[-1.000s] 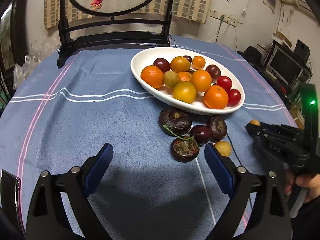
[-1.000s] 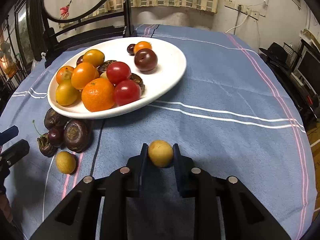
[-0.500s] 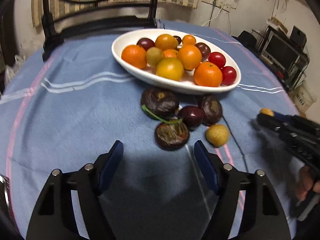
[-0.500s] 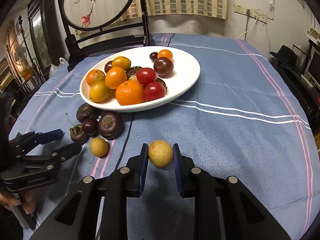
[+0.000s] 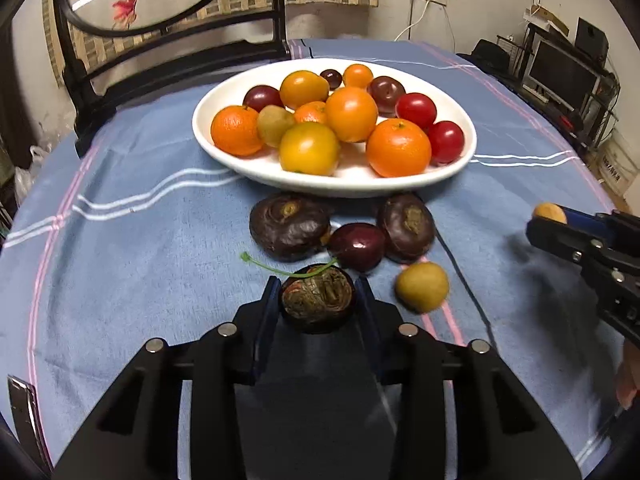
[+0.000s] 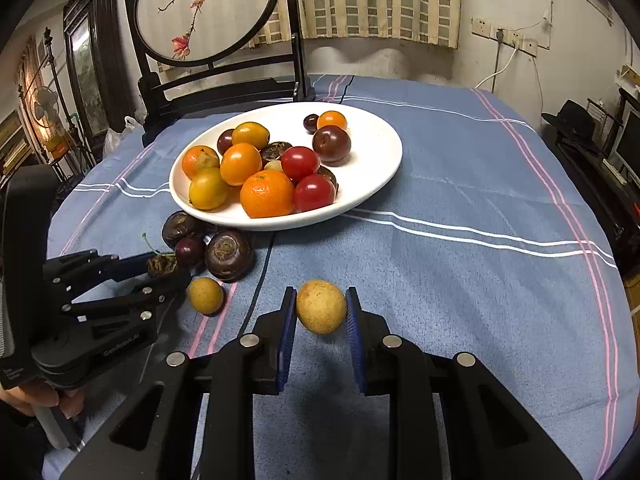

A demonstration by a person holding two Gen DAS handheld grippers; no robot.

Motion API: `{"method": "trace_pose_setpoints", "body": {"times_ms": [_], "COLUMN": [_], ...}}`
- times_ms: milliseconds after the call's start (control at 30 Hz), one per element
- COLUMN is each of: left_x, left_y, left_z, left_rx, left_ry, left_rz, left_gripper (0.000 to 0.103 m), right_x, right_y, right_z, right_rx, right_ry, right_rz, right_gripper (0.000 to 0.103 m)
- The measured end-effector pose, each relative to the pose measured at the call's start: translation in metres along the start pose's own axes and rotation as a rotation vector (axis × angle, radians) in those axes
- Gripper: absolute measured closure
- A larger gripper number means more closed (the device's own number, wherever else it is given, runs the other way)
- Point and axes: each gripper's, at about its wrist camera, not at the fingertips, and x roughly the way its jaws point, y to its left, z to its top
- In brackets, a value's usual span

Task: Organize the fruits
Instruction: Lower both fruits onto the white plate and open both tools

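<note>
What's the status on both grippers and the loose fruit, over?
Left gripper just closed on the dark water chestnut. Right gripper shut on a yellow fruit, lifted. Four pieces left beside the plate. Nothing blocking.

Lived-in home, dining/living rm by the look of it. Round table (image 6: 460, 208) under a blue striped cloth, white oval plate (image 6: 380, 160) piled w/ fruit. Behind it, a dark wood stand holding a round embroidered screen (image 6: 204, 8), birds + blossom on it. Checked curtain (image 6: 376, 0) across the back wall, plaster stained below. Wall sockets (image 6: 502, 36) w/ a white cable hanging down. Left side: standing fan (image 6: 44, 108) + dark framed mirror or cabinet door, can't tell which. Right side: black hat (image 6: 574, 118) on a low unit, monitor (image 5: 564, 68) and speaker on a cluttered rack. Domestic clutter all round, no shop or lab gear.
</note>
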Motion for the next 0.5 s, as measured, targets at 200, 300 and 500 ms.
{"method": "trace_pose_setpoints", "body": {"times_ms": [200, 300, 500], "left_x": [-0.035, -0.051, -0.055], "left_y": [0.000, 0.000, 0.008], "left_z": [-0.005, -0.001, 0.024], "left_rx": [0.009, 0.010, 0.002], "left_ry": [-0.061, -0.091, -0.108], "left_rz": [-0.044, -0.073, -0.090], "left_gripper": [0.066, 0.066, 0.066], "right_x": [-0.001, 0.005, -0.010], "right_y": [0.004, 0.006, 0.005], "right_z": [-0.001, -0.002, 0.011], "right_rx": [-0.012, -0.022, 0.030], "right_ry": [-0.026, -0.011, -0.054], "right_rz": [0.016, 0.017, 0.083], "right_gripper": [0.078, 0.078, 0.078]}}
